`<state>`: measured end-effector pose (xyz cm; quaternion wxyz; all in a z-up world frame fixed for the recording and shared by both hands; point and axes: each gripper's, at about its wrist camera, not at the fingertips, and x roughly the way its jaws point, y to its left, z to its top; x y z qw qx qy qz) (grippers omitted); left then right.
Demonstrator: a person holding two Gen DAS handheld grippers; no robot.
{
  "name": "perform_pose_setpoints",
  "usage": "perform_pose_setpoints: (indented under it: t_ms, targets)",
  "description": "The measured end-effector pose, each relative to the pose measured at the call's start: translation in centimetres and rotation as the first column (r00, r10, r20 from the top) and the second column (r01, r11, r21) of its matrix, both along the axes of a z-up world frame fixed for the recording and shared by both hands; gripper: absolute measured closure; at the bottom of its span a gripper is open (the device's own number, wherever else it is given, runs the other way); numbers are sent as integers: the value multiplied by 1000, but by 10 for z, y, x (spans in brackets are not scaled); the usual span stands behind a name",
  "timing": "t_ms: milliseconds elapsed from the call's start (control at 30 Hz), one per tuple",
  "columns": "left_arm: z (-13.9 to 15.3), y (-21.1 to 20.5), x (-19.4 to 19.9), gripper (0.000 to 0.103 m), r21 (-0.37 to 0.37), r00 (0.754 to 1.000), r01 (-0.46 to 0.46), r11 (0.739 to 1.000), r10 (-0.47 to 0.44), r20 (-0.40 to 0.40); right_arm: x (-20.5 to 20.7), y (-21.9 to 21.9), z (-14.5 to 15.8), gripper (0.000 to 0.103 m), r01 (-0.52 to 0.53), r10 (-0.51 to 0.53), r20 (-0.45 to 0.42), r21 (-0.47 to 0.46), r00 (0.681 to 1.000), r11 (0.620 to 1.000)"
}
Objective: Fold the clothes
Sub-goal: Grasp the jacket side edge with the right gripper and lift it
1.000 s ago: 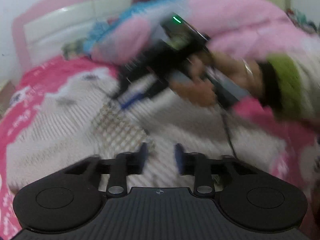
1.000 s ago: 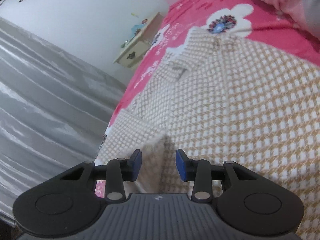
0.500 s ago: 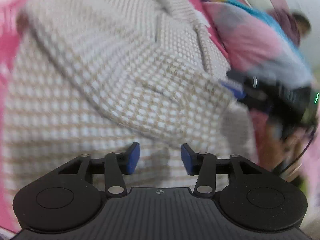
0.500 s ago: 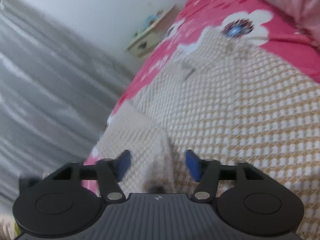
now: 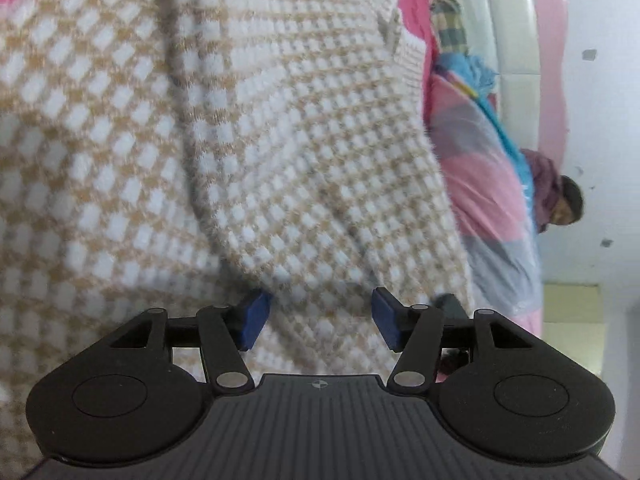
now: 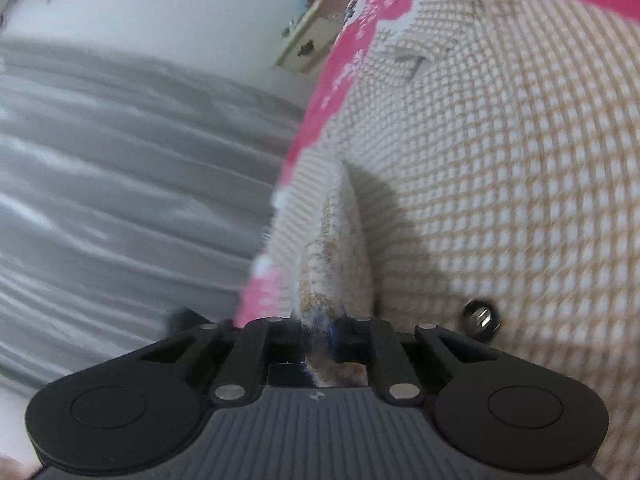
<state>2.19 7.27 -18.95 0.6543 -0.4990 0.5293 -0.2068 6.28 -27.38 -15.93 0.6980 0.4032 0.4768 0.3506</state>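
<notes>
I get soft, even indoor light on both feeds. Motion blur smears the checked sweater point(image 5: 248, 128); a dark shadow falls right of its pinched ridge point(image 6: 340, 248). Fisheye bends the edges.

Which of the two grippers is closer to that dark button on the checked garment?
Right. The right gripper, shut on a fold of the checked garment, has the dark button just beside it. The left gripper hovers open over the fabric, no button in its view.

Sweater point(image 5: 304, 152): beige-and-white checked knit, spread on a pink floral bed, lying in broad folds with a pleat across the body. One edge point(image 6: 332, 264) is drawn up into a narrow raised ridge; a dark round button lies near it.
</notes>
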Motion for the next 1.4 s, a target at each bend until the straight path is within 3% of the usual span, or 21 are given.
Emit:
perform_pose_setpoints:
  t_ms: [133,300,400,567,733,867,933,1000,1100,1133,1200,1300,1333,1400]
  targets:
    - [4,-3,-14,34,-49,1000,12,999,-10,23,-10,-18,-3,91,88,-72,-91,196,993,977]
    - [-10,-8,-24,29,-145,998,-57,988,59,5,-21,-22,-6,91,156,-104,-172,324,980,933]
    - [-24,-12,-32,29,-222,990,-142,965,133,-55,-25,-18,-12,91,177,-112,-199,352,974,919]
    - [-30,-23,-40,33,-295,979,-202,934,187,-78,-30,-20,-16,91,219,-141,-222,384,965,897]
    - [-24,-21,-38,34,-341,972,-234,911,229,-56,-35,-27,-15,91,248,-166,-229,401,959,882]
    - [-20,-20,-37,32,-331,960,-276,902,275,-51,-35,-23,-18,91,253,-164,-240,412,957,875]
    - [-17,-22,-35,34,-316,959,-278,907,280,-43,-35,-18,-19,91,249,-160,-239,410,958,877]
    - [-12,-24,-34,53,-299,960,-272,915,278,-21,-36,-19,-18,91,254,-171,-235,393,957,884]
    - [2,-22,-33,69,-236,965,-253,938,263,11,-41,-24,-18,91,262,-187,-231,357,955,897]
    - [10,-21,-31,72,-194,970,-231,953,240,23,-43,-26,-17,91,259,-191,-222,341,956,904]
    - [25,-17,-27,86,-108,980,-188,976,193,43,-49,-28,-14,91,248,-194,-198,304,961,920]
    - [54,-12,-18,92,51,993,-88,995,83,85,-59,-23,0,91,179,-160,-109,198,981,964]
    - [64,-10,-20,93,131,995,-35,991,22,100,-63,-17,5,91,139,-128,-77,161,989,977]
    - [83,-5,-24,93,290,990,50,956,-86,111,-72,2,12,91,54,-53,-17,77,998,996]
